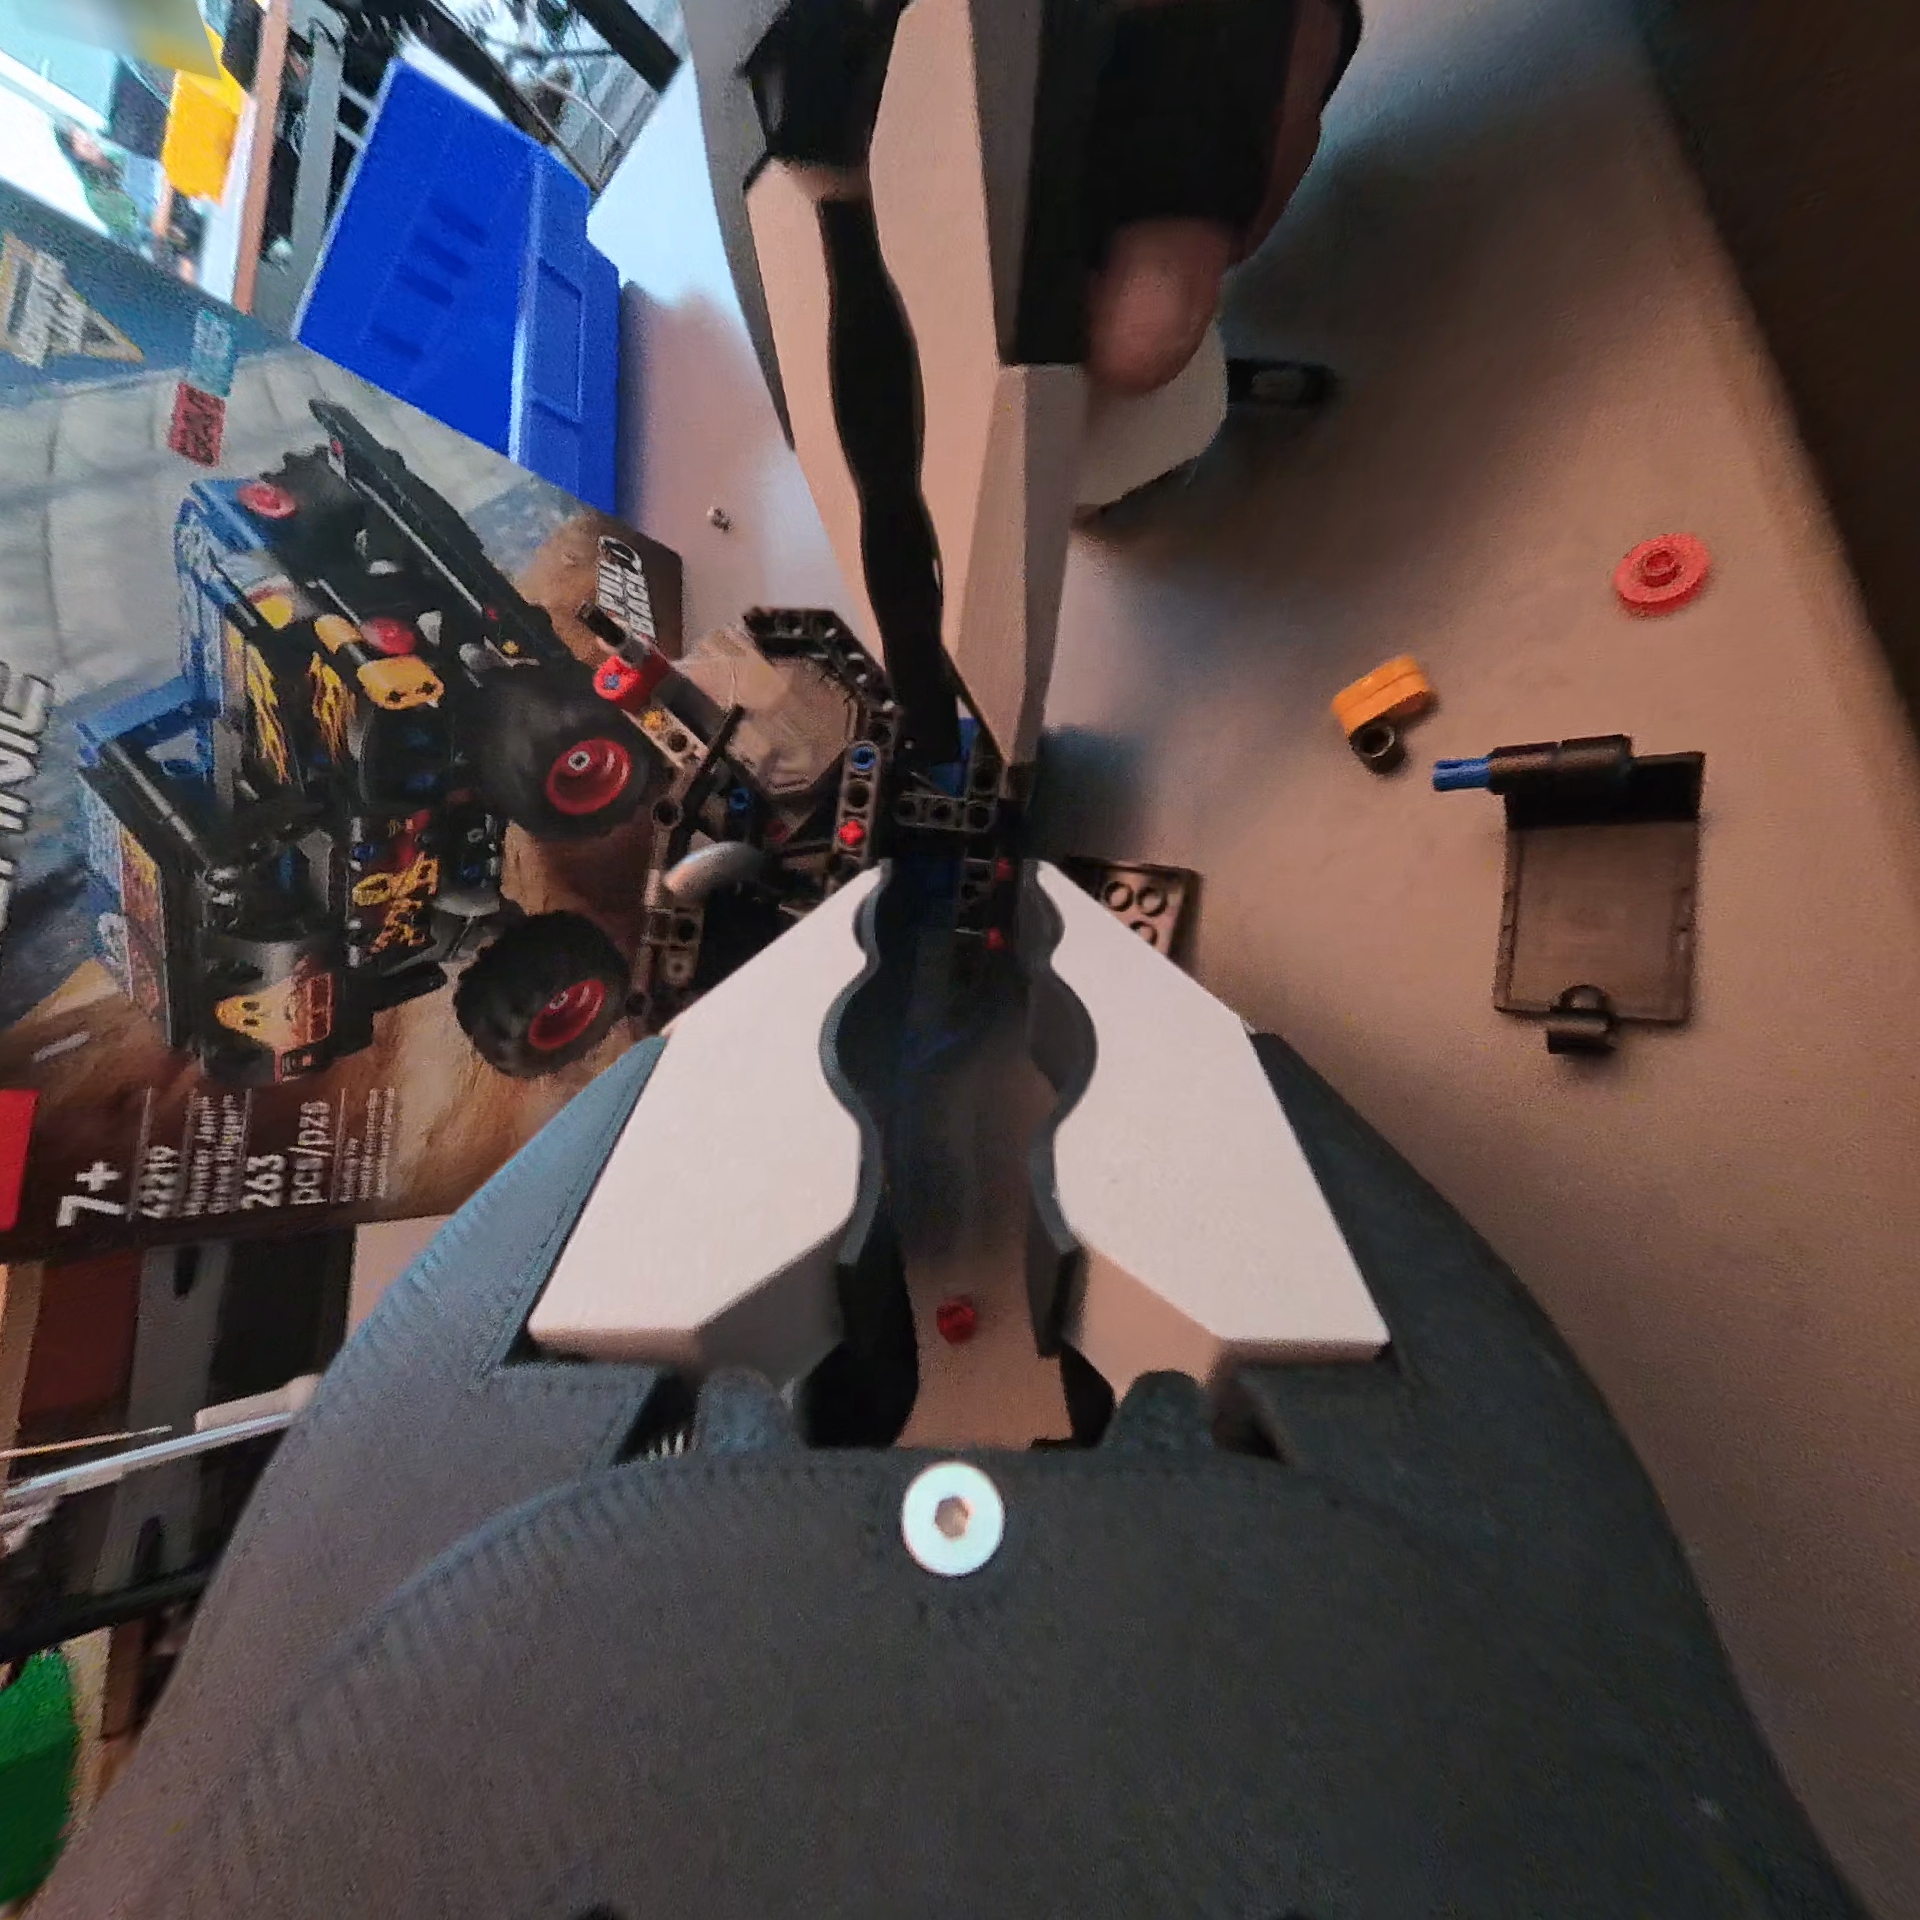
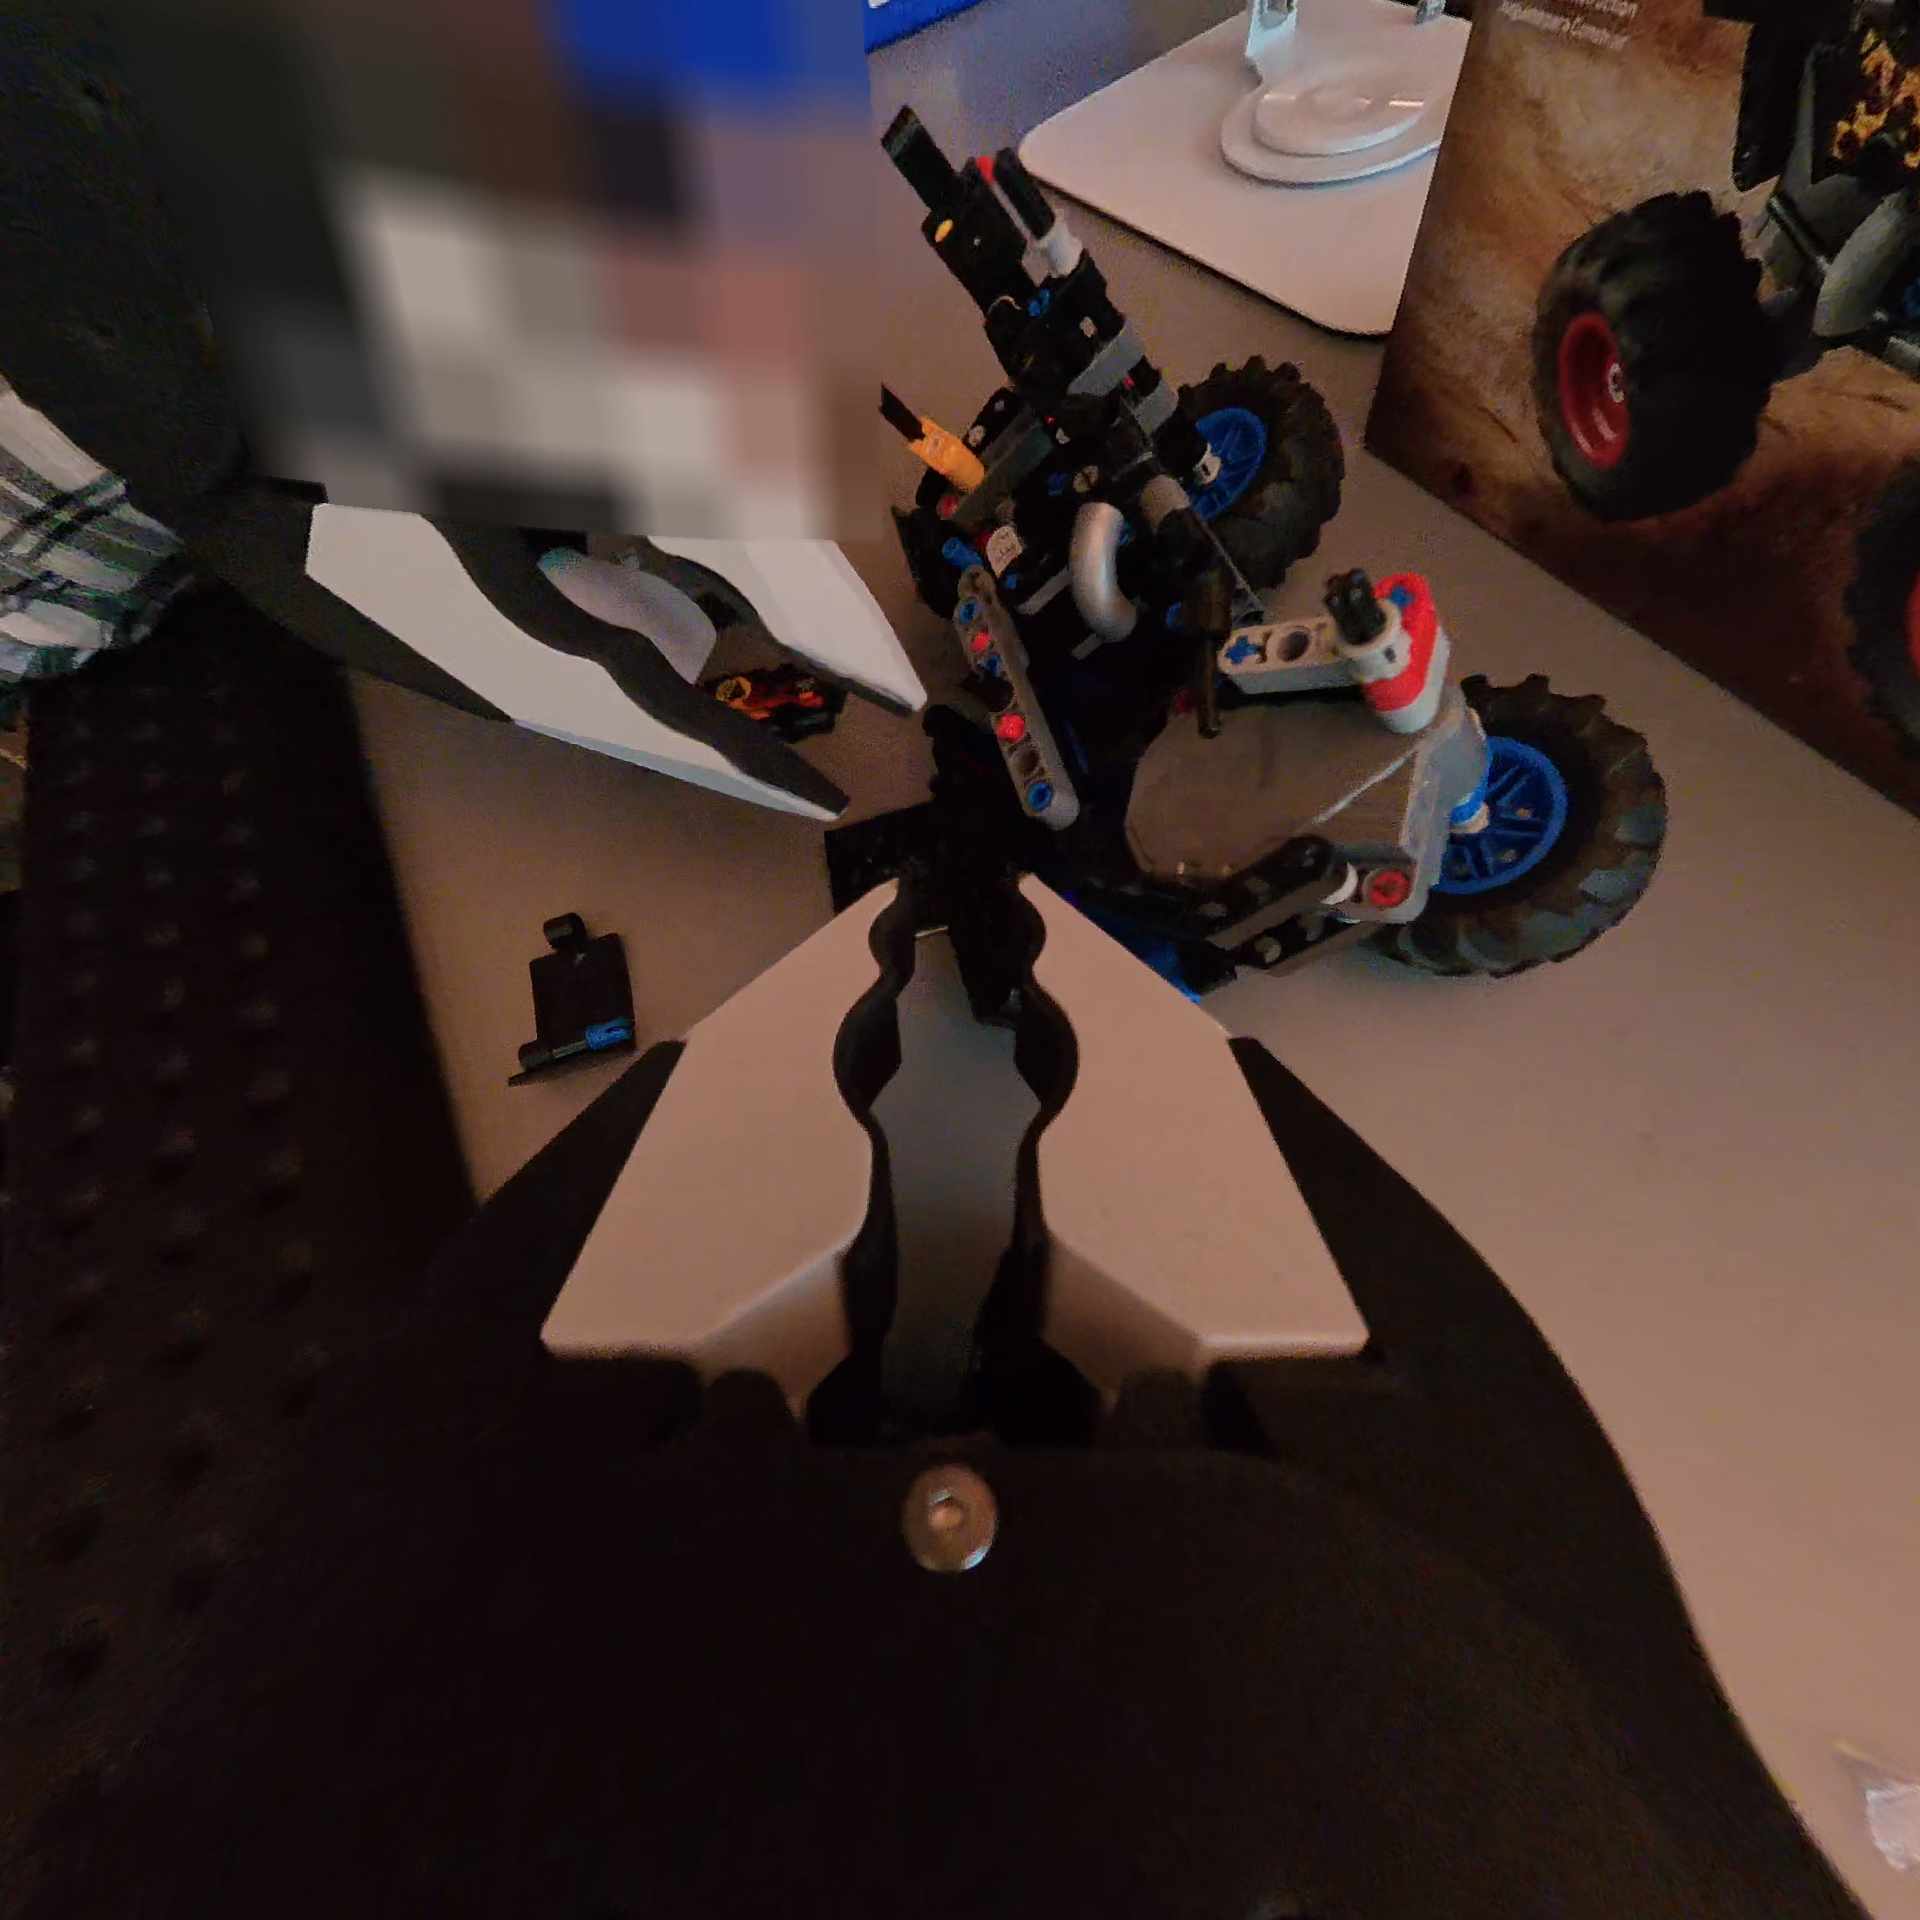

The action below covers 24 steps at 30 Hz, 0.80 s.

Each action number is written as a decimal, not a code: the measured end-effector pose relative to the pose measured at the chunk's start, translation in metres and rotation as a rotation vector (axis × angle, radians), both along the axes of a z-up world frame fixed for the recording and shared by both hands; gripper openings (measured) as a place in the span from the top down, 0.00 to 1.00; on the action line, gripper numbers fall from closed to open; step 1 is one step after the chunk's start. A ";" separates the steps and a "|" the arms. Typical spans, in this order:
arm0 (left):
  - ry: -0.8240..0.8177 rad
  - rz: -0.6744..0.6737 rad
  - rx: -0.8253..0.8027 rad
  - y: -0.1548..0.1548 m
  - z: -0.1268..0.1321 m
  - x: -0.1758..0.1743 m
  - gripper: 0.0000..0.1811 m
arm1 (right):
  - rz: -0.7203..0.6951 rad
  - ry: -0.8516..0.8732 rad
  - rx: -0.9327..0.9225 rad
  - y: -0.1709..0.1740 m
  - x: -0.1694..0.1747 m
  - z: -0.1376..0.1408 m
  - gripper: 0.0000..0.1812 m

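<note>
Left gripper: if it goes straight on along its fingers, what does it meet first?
The left gripper already has its tips at the brick truck model, so it meets that dark frame first. Just beyond is the right gripper; depth is unclear.

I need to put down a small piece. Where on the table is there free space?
Free: grey tabletop right of the right gripper, before the blue-wheeled brick truck. Crowded: around the orange connector, red round disc and black hinged panel.
</note>
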<state>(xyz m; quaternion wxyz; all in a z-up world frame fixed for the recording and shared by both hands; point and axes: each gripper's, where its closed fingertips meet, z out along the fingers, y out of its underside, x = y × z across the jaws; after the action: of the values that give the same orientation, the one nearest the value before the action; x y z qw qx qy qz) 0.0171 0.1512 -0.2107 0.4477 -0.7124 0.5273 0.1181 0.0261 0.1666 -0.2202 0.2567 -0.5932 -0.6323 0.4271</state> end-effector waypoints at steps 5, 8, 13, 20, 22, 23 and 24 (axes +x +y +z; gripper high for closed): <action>0.028 0.082 -0.091 0.005 -0.019 -0.012 0.82 | -0.033 0.008 0.064 0.008 0.007 0.002 0.90; 0.060 0.111 -0.136 0.012 -0.037 -0.020 0.88 | -0.051 -0.019 0.124 0.010 0.010 -0.001 0.86; -0.045 0.147 -0.154 0.025 -0.030 -0.014 0.97 | -0.111 -0.057 0.206 0.018 0.012 -0.004 0.83; -0.272 0.233 -0.182 0.038 -0.013 0.001 0.97 | -0.361 0.002 0.144 0.039 0.014 0.010 0.75; -0.321 0.245 -0.185 0.041 -0.008 0.005 0.97 | -0.391 0.054 0.174 0.043 0.012 0.022 0.78; -0.337 0.254 -0.182 0.043 -0.006 0.006 0.97 | -0.391 0.065 0.195 0.044 0.011 0.025 0.80; -0.349 0.260 -0.182 0.044 -0.005 0.006 0.97 | -0.397 0.070 0.214 0.045 0.011 0.027 0.80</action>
<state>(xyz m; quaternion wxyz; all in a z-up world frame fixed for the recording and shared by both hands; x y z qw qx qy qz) 0.0232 0.1948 -0.2153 0.4469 -0.8214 0.3544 0.0019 0.0366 0.2113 -0.1932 0.4188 -0.6602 -0.5357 0.3191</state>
